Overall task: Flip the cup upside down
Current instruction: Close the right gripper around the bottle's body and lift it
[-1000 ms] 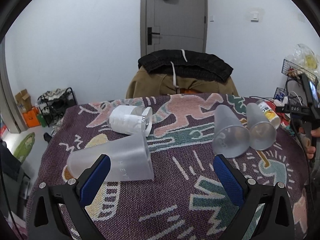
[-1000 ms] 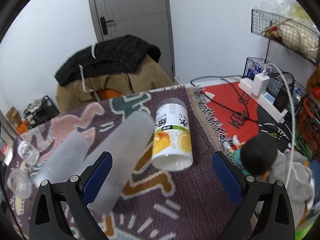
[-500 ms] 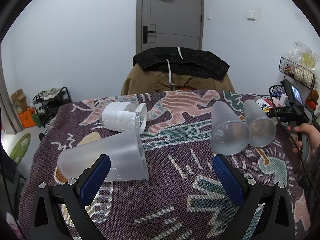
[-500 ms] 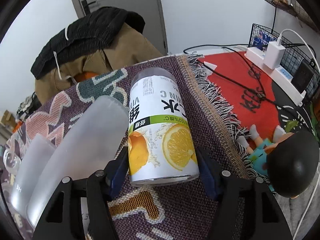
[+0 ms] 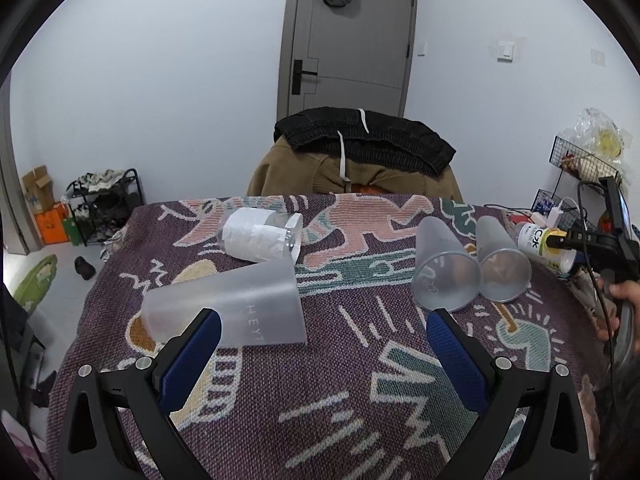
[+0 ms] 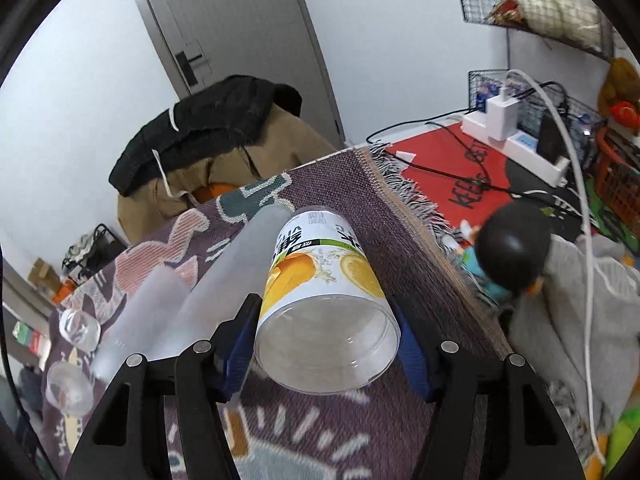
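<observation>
Gripping the orange-label cup [image 6: 326, 300] across its body near the open mouth, the right claw [image 6: 328, 354] has its blue pads clamped on either side, and the cup appears tipped off the patterned cloth [image 6: 400, 240] that covers the surface, mouth toward the camera and base pointing away. That sideways hold suits the job: I judge that a grip across the wall lets the wrist roll the cup until the rim faces down, which a grip from above would not allow. The cup sits at the right edge of the surface, just beside the fringe, touching or nearly touching a frosted cup [image 6: 224, 272] lying along its left side. The left claw [image 5: 324, 338] hovers with its fingers wide apart and nothing between them, low over the cloth near a large frosted cup [image 5: 224, 304] that lies on its side, probably kept clear so as not to disturb the others. Counted from the left view, five cups lie on their sides: the large frosted one, one wrapped in white paper [image 5: 260, 238], two frosted cones [image 5: 446, 276] side by side with mouths toward the camera, and the orange-label one in the claw. None stands inverted yet.
</observation>
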Action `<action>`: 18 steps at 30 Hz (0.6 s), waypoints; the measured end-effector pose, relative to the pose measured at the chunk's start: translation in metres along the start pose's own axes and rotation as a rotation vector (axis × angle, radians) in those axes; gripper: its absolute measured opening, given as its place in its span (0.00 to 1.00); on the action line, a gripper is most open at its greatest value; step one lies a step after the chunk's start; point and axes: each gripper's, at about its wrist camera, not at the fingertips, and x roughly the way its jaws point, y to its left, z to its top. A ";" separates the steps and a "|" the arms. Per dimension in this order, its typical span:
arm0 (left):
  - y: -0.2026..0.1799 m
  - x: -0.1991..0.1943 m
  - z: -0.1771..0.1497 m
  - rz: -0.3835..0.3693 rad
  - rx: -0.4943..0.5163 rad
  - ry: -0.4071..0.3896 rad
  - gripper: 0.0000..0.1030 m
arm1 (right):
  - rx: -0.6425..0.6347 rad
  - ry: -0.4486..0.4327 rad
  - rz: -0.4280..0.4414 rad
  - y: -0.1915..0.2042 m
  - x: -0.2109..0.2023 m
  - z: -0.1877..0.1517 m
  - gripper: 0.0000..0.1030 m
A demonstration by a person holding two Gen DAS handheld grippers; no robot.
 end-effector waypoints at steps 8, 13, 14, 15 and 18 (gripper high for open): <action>0.006 -0.027 -0.011 -0.018 -0.011 -0.023 1.00 | -0.020 -0.074 0.024 0.016 -0.055 -0.039 0.62; 0.013 -0.041 -0.019 -0.023 -0.023 -0.031 1.00 | -0.051 -0.123 0.044 0.030 -0.086 -0.062 0.62; 0.015 -0.044 -0.021 -0.024 -0.028 -0.033 1.00 | -0.060 -0.139 0.043 0.033 -0.093 -0.067 0.62; 0.016 -0.047 -0.022 -0.024 -0.032 -0.035 1.00 | -0.068 -0.153 0.043 0.037 -0.100 -0.071 0.62; 0.020 -0.055 -0.027 -0.023 -0.046 -0.041 1.00 | -0.086 -0.178 0.068 0.047 -0.118 -0.083 0.62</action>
